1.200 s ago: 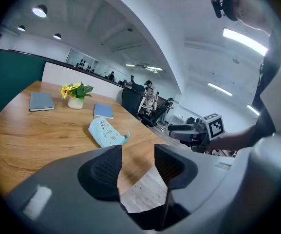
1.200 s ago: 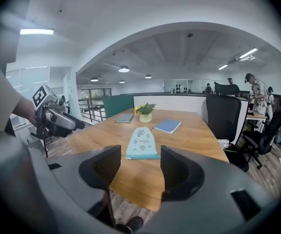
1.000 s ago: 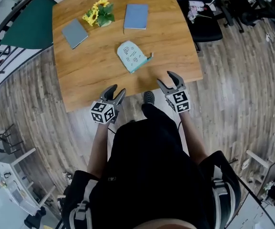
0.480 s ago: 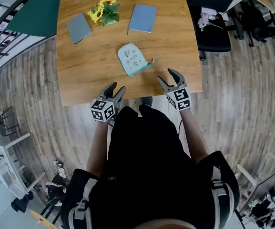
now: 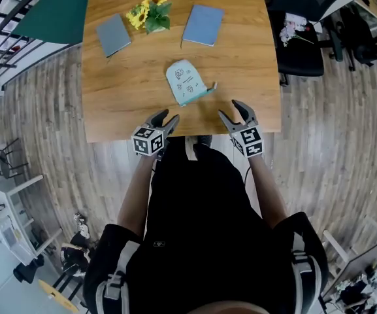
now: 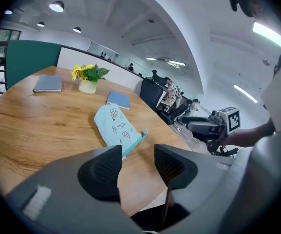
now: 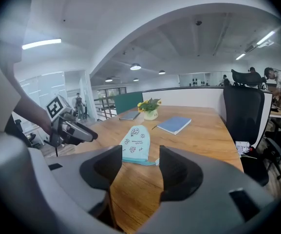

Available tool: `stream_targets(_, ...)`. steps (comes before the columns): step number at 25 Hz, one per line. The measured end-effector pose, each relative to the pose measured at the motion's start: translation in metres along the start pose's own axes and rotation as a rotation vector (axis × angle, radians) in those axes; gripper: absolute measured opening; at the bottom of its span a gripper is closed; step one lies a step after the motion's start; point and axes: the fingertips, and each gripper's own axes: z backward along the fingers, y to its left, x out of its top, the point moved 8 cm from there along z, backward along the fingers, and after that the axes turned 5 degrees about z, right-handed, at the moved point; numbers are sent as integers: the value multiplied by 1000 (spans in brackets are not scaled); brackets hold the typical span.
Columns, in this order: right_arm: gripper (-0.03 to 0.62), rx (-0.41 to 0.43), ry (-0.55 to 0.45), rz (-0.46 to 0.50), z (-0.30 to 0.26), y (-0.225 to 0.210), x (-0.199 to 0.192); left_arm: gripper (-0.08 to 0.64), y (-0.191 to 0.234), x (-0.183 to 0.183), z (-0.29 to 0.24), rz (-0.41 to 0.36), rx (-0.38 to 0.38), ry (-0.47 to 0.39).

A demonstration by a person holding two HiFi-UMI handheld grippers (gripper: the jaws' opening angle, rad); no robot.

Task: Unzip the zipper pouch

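Teal zipper pouch (image 5: 187, 82) lies ahead of both jaws

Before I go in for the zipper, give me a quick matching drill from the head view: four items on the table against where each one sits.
Things:
1. light teal zipper pouch
2. grey notebook
3. yellow flowers in a small pot
4. blue notebook

Places:
A. between the two notebooks
B. alone, nearest the front edge of the wooden table
C. far side, right of the flowers
D. far side, left of the flowers

Pairs: 1-B, 2-D, 3-A, 4-C.
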Motion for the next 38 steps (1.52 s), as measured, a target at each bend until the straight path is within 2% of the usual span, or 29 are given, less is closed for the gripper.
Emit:
stream_targets(3, 236, -5, 7, -1, -4, 2, -1, 195, 15, -6, -18, 5, -9, 45)
stream_targets(10, 227, -36, 76, -31, -9, 11, -8, 195, 48, -12, -49, 101, -37, 78)
stream_targets(14, 224, -68, 112, -40, -12, 13, -13, 193, 58, -15, -68, 132, -56, 97)
stream_targets(20, 219, -69, 157, -48, -13, 23, -15, 193, 62, -16, -92, 155, -72, 122)
stream_targets(25, 218, -88, 159, -44, -10, 16, -12, 190, 59, -14, -102, 153, -60, 132)
stream_targets(29, 216, -89, 156, -38, -7, 11, -10, 185, 61, -10, -106, 185, -20, 133)
stream_targets(34, 216, -88, 154, -38, -5, 14, -14, 137, 66, -11, -108, 191, 61, 134)
stream_targets(36, 215, -84, 152, -39, -4, 16, -16, 125, 67, -12, -109, 184, 62, 141)
stream_targets(38, 213, -78, 152, -39, -4, 18, -18, 53, 67, -13, -111, 194, 32, 158)
